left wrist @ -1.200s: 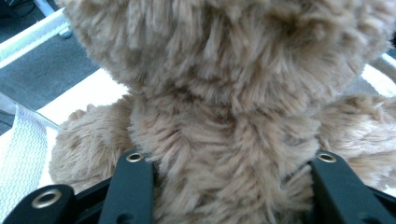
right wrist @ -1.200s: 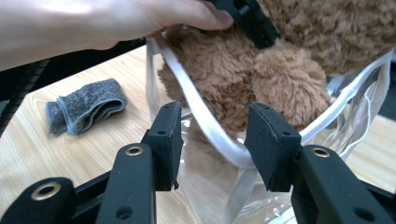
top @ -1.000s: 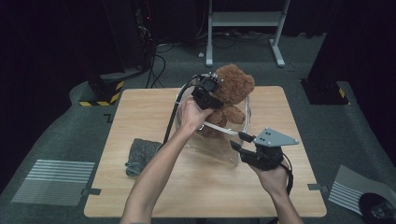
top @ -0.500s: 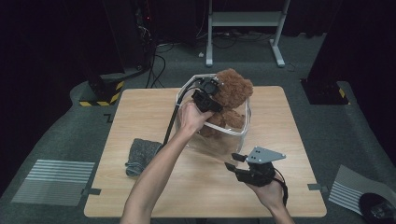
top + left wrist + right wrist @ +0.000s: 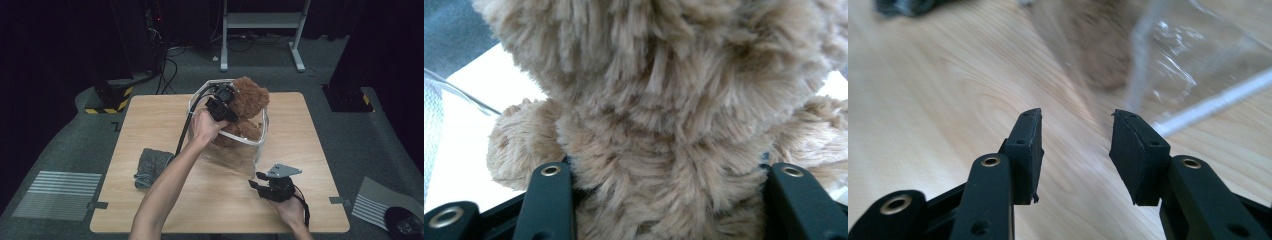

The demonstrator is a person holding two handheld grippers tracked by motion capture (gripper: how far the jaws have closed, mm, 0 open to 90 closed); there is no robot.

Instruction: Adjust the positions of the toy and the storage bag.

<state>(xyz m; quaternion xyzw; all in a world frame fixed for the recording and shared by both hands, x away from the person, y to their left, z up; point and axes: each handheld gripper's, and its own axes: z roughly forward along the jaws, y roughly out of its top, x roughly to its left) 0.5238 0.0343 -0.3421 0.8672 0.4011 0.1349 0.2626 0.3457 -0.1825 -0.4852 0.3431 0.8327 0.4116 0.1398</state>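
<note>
While the left hand reaches across the middle of a wooden table, its gripper sits at the back of a brown teddy bear. The bear stands upright inside a clear plastic bag at the table's centre, its head above the bag's white rim. In the left gripper view the bear's fur lies between the two black jaws, which flank its body and have just been opening; whether the pads press on the fur cannot be told. The right gripper rests low over the near right part of the table, just near of the bag. In the right gripper view its jaws are spread with nothing between them, pointing at the bag's crinkled wall. A grey cloth lies near the left, well apart from the bag.
</note>
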